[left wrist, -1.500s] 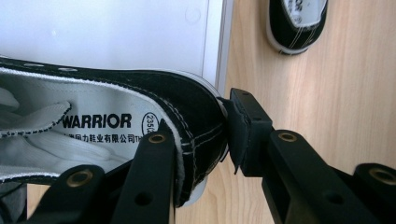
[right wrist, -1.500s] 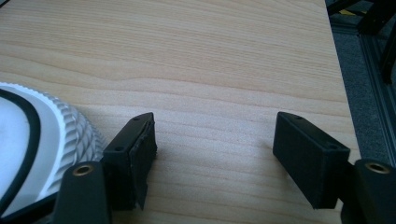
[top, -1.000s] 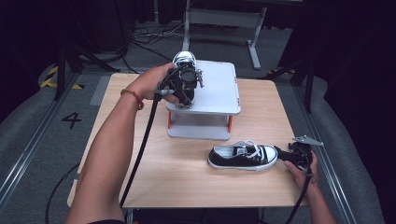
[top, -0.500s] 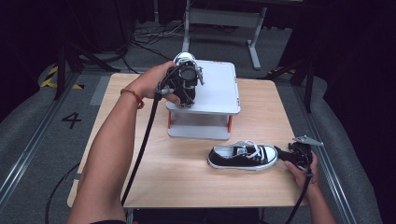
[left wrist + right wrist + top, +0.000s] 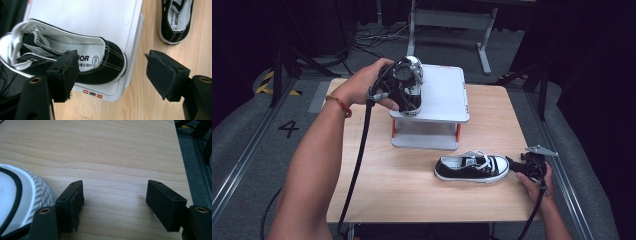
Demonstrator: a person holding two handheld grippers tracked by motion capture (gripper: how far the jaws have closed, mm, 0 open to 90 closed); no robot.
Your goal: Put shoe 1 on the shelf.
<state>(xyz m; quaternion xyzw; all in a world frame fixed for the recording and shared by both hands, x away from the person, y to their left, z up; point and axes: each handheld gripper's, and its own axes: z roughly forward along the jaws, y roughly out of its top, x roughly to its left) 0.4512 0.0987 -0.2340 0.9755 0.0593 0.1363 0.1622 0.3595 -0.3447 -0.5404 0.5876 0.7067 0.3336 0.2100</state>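
A black canvas shoe (image 5: 100, 67) with white laces lies on a white raised platform (image 5: 87, 20), its heel at the platform's near left corner. My left gripper (image 5: 112, 72) hovers open over that heel, one jaw over the shoe's opening and the other over bare wood. In the high view the left gripper (image 5: 404, 95) hides most of this shoe (image 5: 416, 67). The matching shoe (image 5: 472, 167) rests on the table in front of the platform. My right gripper (image 5: 517, 167) stands open just off its toe end, and the white ribbed toe cap (image 5: 22, 195) lies left of the right gripper (image 5: 115, 200).
The platform (image 5: 444, 95) stands on orange legs at the back middle of the wooden table (image 5: 412, 190). A cable trails from each gripper toward the near edge. Dark floor, rails and a metal stand surround the table.
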